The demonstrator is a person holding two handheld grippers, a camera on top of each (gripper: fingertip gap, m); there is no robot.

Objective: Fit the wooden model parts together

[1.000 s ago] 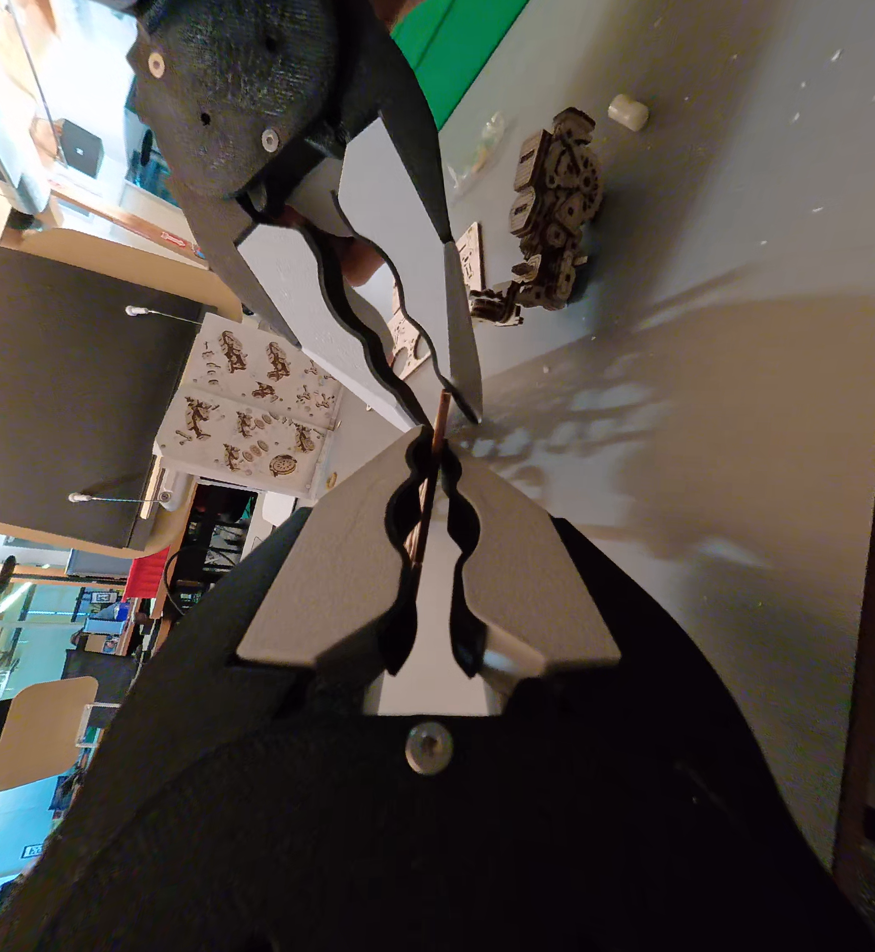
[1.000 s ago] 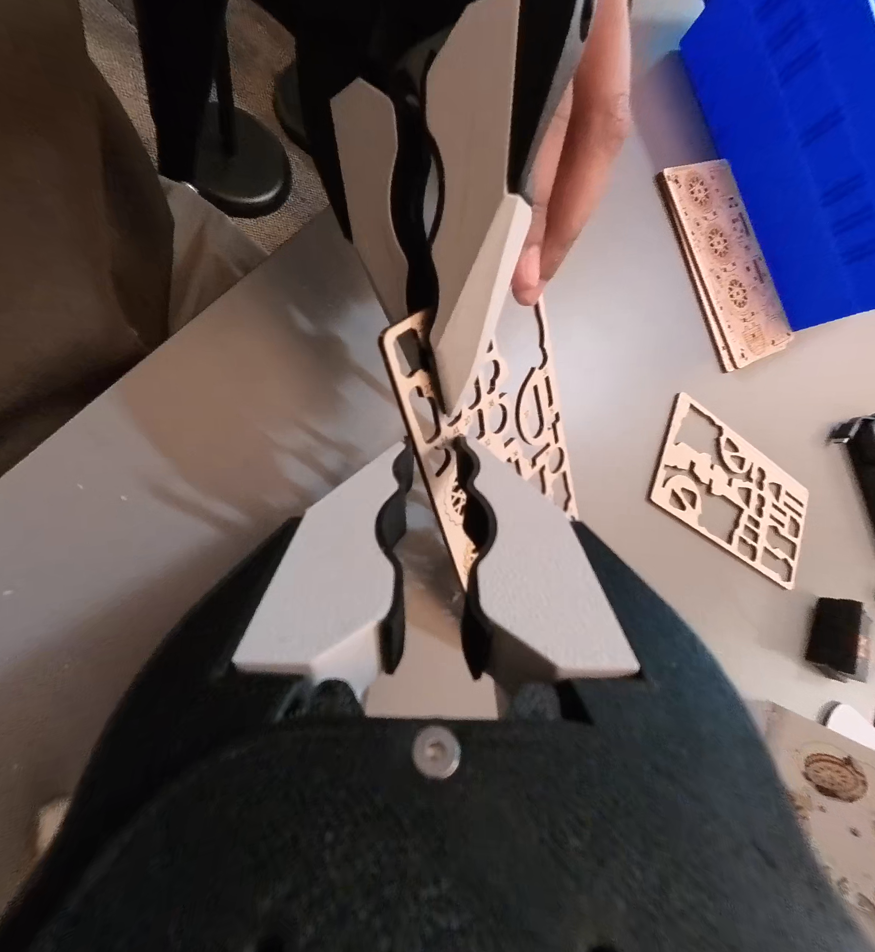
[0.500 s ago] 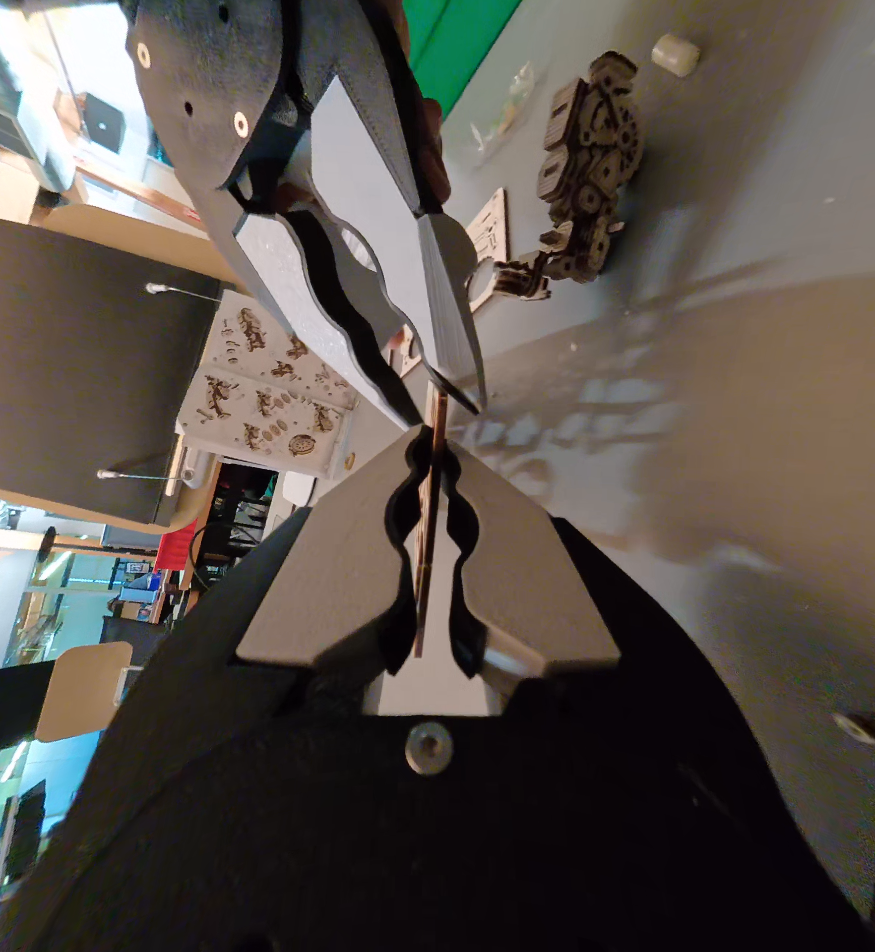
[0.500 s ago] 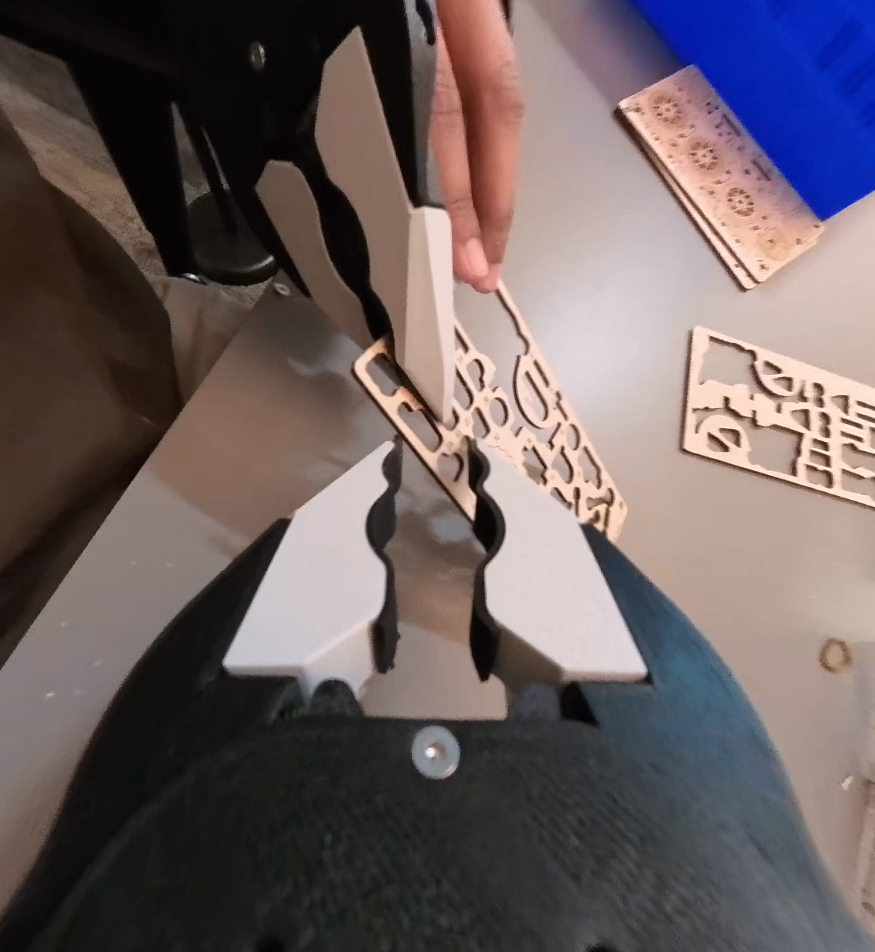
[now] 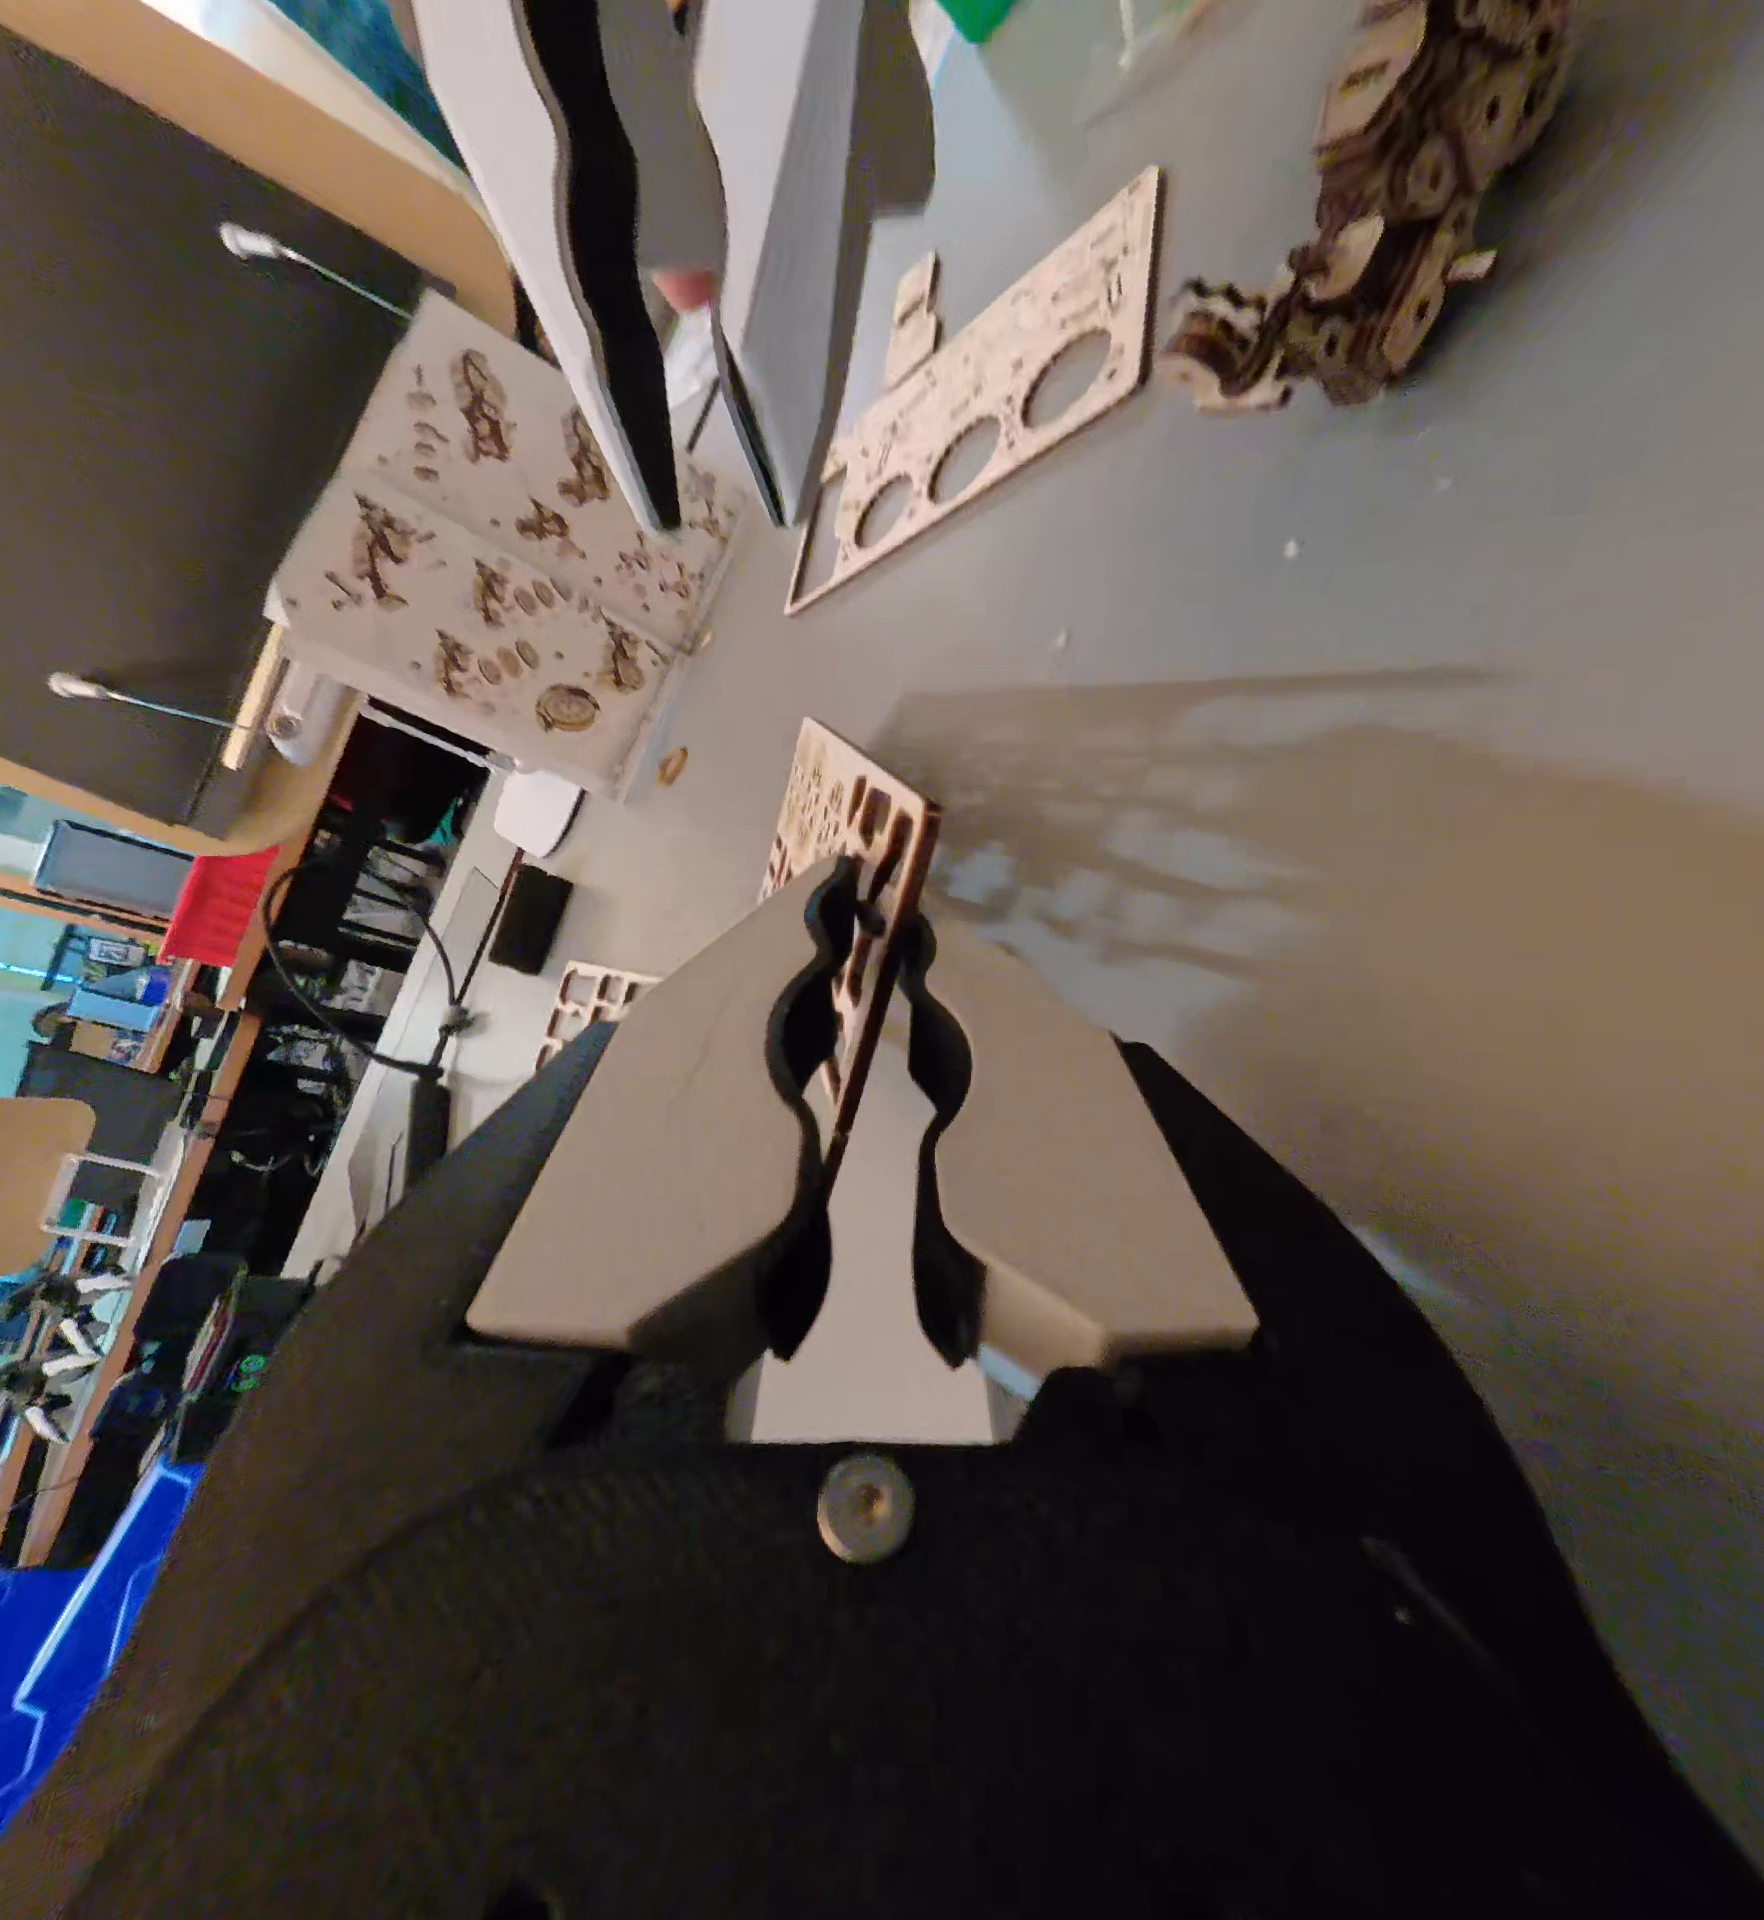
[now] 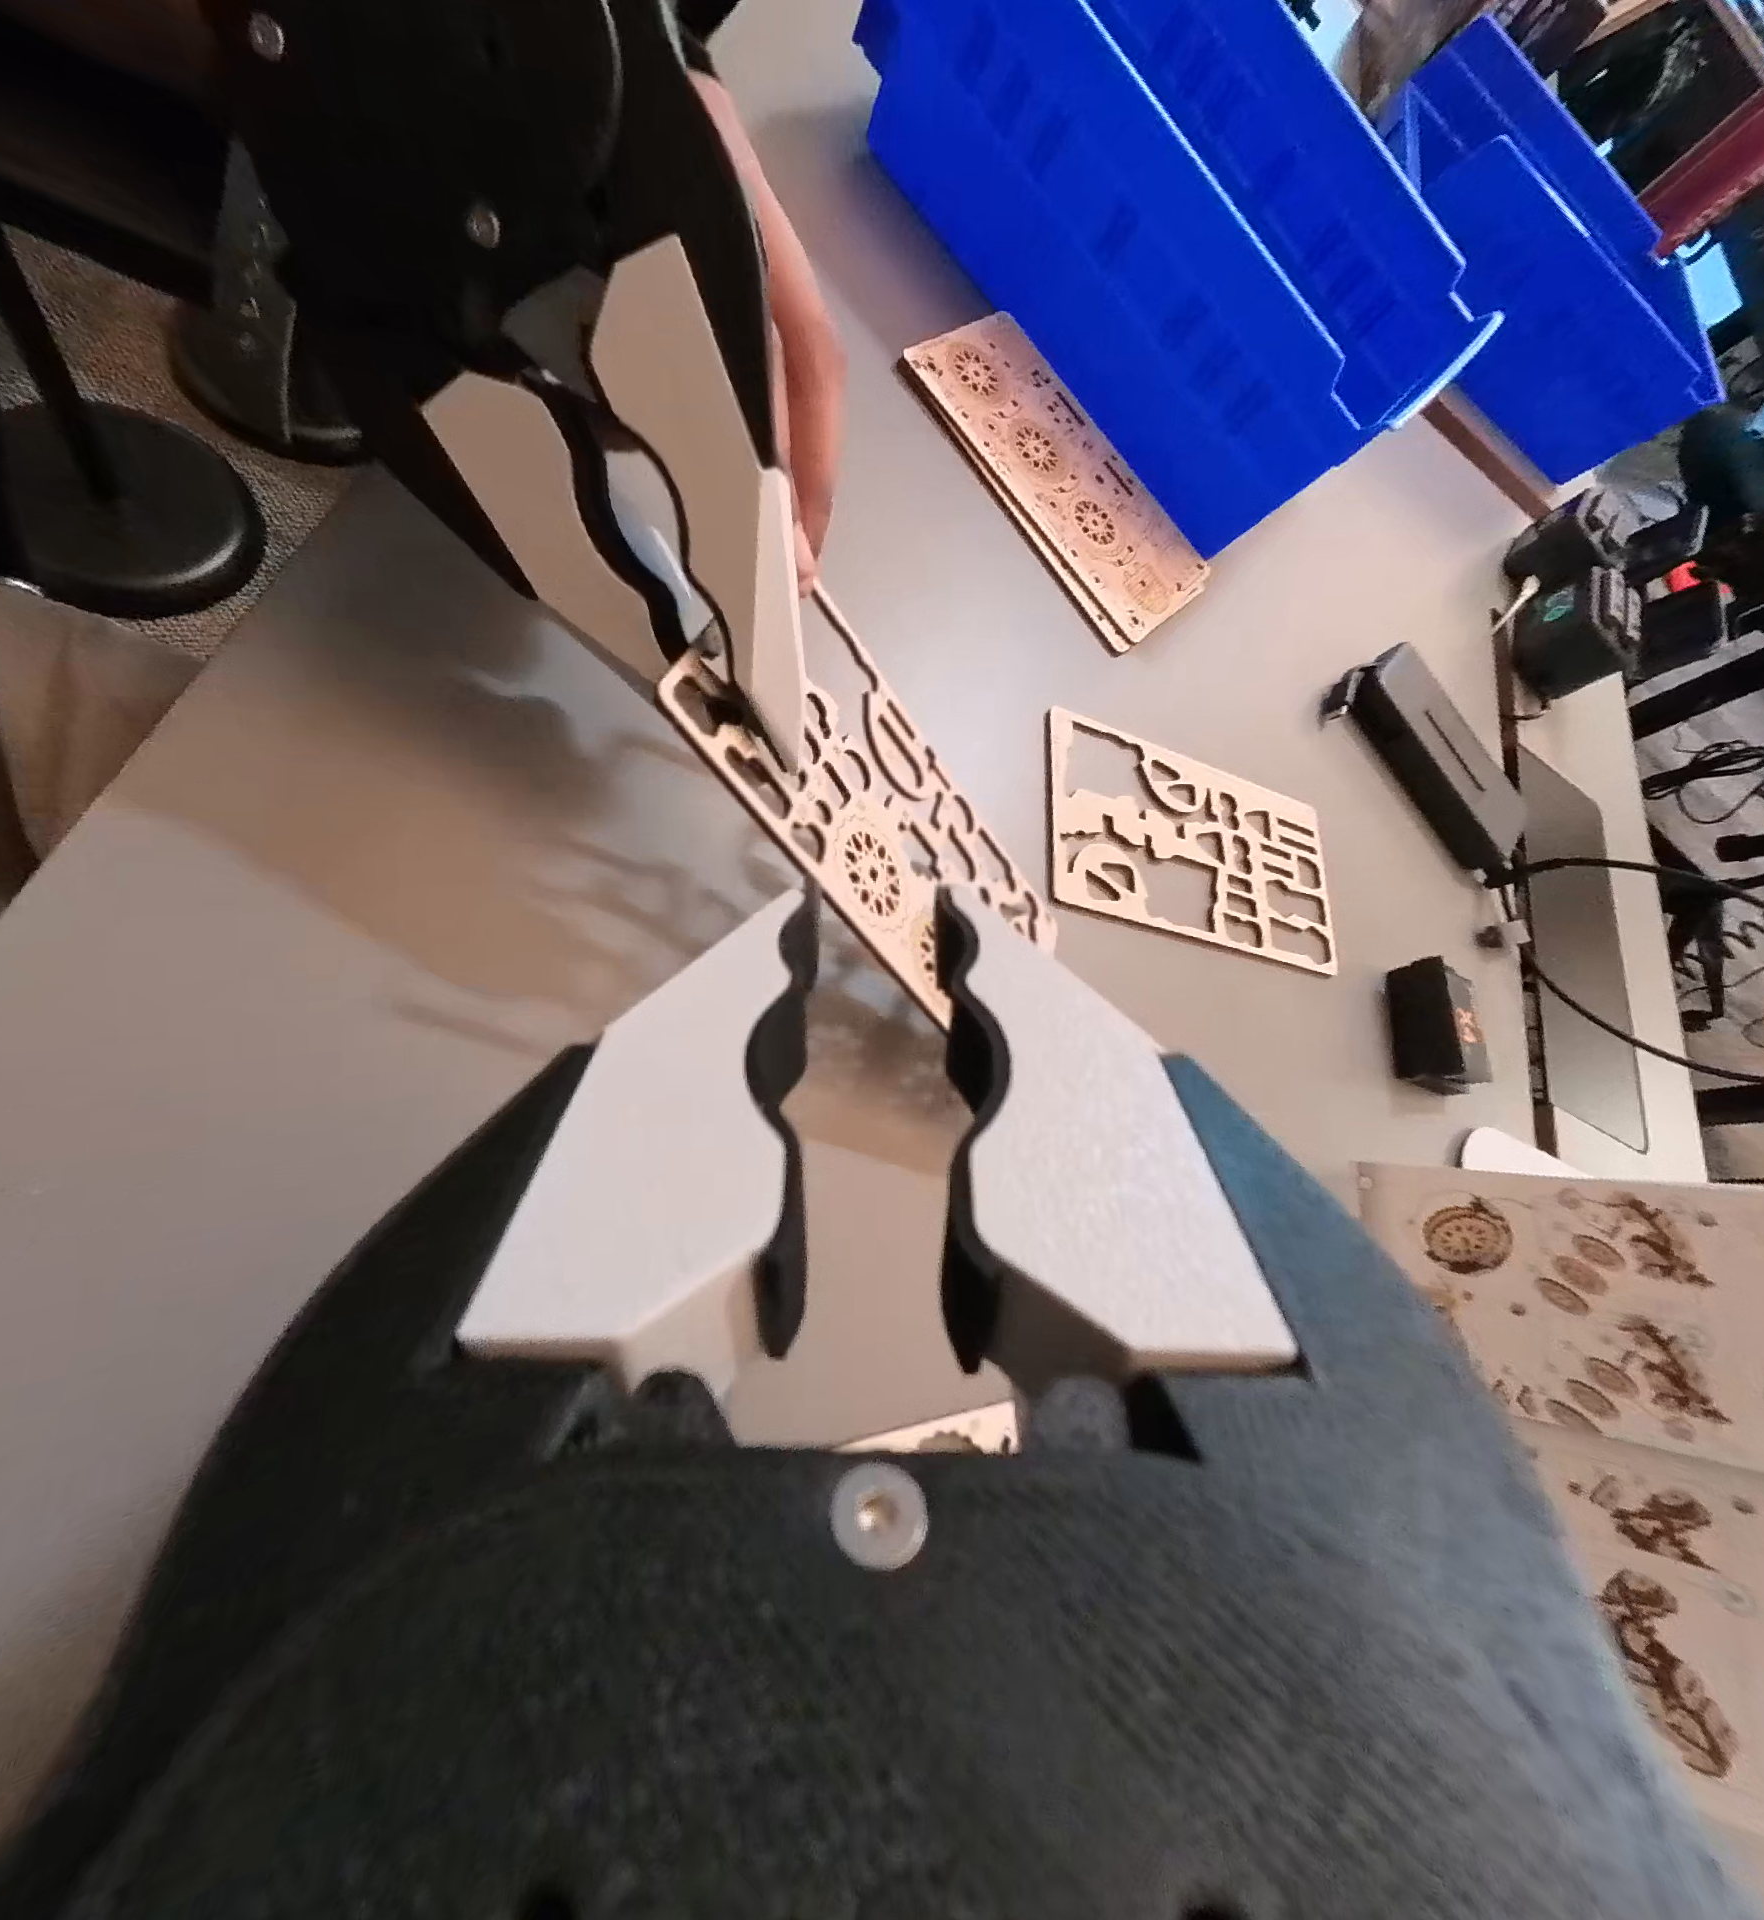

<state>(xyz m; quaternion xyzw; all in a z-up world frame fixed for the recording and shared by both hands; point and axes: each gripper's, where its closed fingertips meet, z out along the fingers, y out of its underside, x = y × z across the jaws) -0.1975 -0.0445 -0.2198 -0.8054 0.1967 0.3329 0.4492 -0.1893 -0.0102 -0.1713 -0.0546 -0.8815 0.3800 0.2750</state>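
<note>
My left gripper [image 5: 873,904] is shut on one end of a thin laser-cut wooden sheet [image 5: 836,800] and holds it above the grey table [image 5: 1377,935]. In the left wrist view the sheet shows almost edge-on. In the right wrist view the left gripper [image 6: 743,717] pinches the sheet [image 6: 867,862] at its far corner, and the sheet slopes down toward my right gripper [image 6: 873,909]. The right gripper is open and empty, its jaws apart just short of the sheet's near end. It also shows in the left wrist view [image 5: 722,514], raised and away from the sheet. An assembled wooden model [image 5: 1418,187] stands farther back.
A sheet with round holes [image 5: 982,436] and a picture booklet [image 5: 504,582] lie on the table. The right wrist view shows a cut-out sheet [image 6: 1190,842], a stack of sheets [image 6: 1054,478], blue bins [image 6: 1169,229], black devices [image 6: 1429,748] and the booklet [image 6: 1636,1382].
My right gripper has let go of the sheet, opened and drawn back from it. My left gripper keeps hold of the sheet, which now tilts more flatly over the table.
</note>
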